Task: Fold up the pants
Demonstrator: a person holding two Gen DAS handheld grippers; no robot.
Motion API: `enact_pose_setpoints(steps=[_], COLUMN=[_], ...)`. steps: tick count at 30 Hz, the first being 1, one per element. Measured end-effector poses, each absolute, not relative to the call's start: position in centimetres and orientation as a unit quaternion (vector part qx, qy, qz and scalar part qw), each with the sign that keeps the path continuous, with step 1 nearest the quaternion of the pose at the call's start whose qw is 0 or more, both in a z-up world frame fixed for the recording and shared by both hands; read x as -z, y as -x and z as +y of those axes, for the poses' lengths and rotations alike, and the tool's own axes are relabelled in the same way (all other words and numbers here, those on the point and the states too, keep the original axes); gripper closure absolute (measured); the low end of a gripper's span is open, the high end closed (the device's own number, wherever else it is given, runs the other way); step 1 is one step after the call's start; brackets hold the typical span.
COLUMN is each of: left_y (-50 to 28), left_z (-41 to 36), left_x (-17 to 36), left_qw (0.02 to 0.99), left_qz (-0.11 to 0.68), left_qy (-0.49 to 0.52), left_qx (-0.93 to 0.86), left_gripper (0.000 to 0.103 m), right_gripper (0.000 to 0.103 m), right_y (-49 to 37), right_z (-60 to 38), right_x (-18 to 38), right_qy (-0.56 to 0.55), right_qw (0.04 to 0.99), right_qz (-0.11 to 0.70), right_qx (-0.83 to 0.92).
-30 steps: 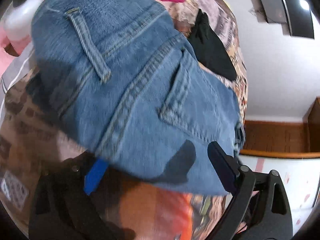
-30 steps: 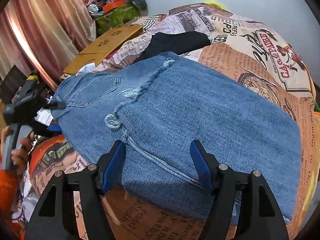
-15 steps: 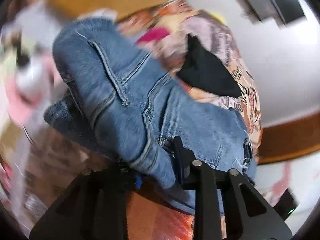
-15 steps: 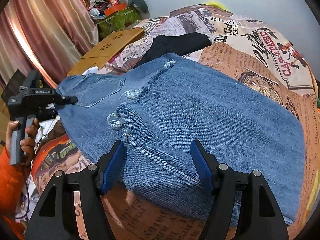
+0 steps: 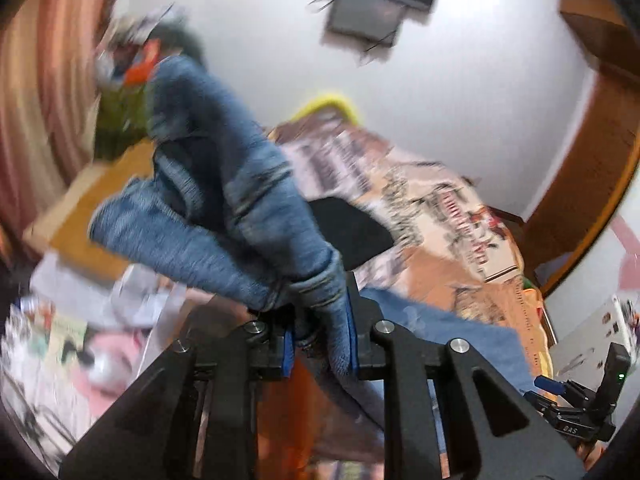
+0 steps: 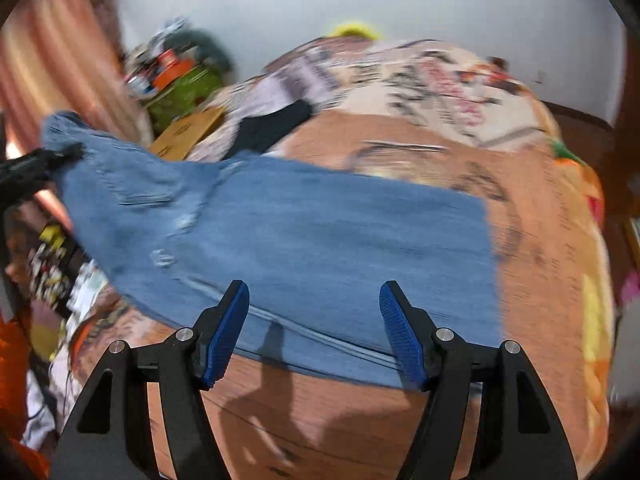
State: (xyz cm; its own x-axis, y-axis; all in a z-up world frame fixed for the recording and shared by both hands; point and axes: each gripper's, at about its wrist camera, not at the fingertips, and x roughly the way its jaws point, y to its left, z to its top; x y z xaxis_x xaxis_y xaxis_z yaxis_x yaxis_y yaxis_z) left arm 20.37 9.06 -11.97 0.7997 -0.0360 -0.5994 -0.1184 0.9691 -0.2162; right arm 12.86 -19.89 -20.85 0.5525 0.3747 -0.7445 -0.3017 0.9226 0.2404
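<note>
While your left gripper (image 5: 318, 336) pinched the denim shorts' (image 6: 280, 232) waistband aloft, your right gripper (image 6: 314, 328) hovered agape before them; that bunched cloth could slip free.

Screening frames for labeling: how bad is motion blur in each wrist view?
Left wrist: heavy smear across jeans and bedspread; left hand-held gripper stays sharp. Right wrist: milder blur, denim seams soft, right hand-held gripper crisp, its shadow readable below.
</note>
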Motion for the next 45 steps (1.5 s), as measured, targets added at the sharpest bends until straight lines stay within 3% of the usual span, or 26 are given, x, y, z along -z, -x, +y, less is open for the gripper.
enact_pose_setpoints(steps=[7, 13, 17, 24, 28, 33, 36, 39, 44, 45], left_y=[-22.1, -23.6, -24.5, -25.4, -24.1, -23.1, -22.5, -22.2, -21.4, -21.0], left_z=[0.6, -7.2, -12.4, -19.4, -20.9, -21.6, -21.2, -20.6, -19.4, -18.9], left_x=[7.6, 7.7, 10.2, 19.6, 22.0, 23.5, 23.7, 23.6, 22.9, 22.5], left_qw=[0.959, 0.947, 0.925, 0.860, 0.846, 0.828, 0.819, 0.818, 0.812, 0.812], left_qz=[0.273, 0.289, 0.326, 0.439, 0.458, 0.478, 0.491, 0.493, 0.499, 0.499], left_qy=[0.060, 0.023, -0.003, -0.048, -0.092, -0.149, -0.150, -0.143, -0.127, -0.124], left_qx=[0.053, 0.138, 0.194, 0.255, 0.256, 0.252, 0.257, 0.260, 0.275, 0.278], left_gripper=[0.086, 0.088, 0.089, 0.089, 0.088, 0.081, 0.065, 0.058, 0.054, 0.044], right_gripper=[0.039, 0.039, 0.039, 0.039, 0.039, 0.039, 0.039, 0.039, 0.039, 0.039], right_y=[-12.4, -12.2, -12.2, -11.9, -11.3, -10.7, -10.3, -10.1, -10.0, -9.9], right_z=[-27.0, -27.7, -27.4, -28.1, -28.2, -28.1, -28.0, -27.6, -27.1, -27.1], right_x=[24.5, 26.4, 26.3, 26.6, 26.7, 26.6, 26.4, 26.4, 26.0, 25.9], right_qy=[-0.090, -0.138, -0.138, -0.148, -0.144, -0.138, -0.134, -0.127, -0.118, -0.118], right_qw=[0.876, 0.865, 0.867, 0.865, 0.865, 0.864, 0.865, 0.865, 0.867, 0.867], right_qz=[0.463, 0.467, 0.463, 0.460, 0.462, 0.466, 0.466, 0.469, 0.467, 0.466], right_qx=[-0.103, -0.121, -0.126, -0.132, -0.134, -0.131, -0.129, -0.129, -0.130, -0.130])
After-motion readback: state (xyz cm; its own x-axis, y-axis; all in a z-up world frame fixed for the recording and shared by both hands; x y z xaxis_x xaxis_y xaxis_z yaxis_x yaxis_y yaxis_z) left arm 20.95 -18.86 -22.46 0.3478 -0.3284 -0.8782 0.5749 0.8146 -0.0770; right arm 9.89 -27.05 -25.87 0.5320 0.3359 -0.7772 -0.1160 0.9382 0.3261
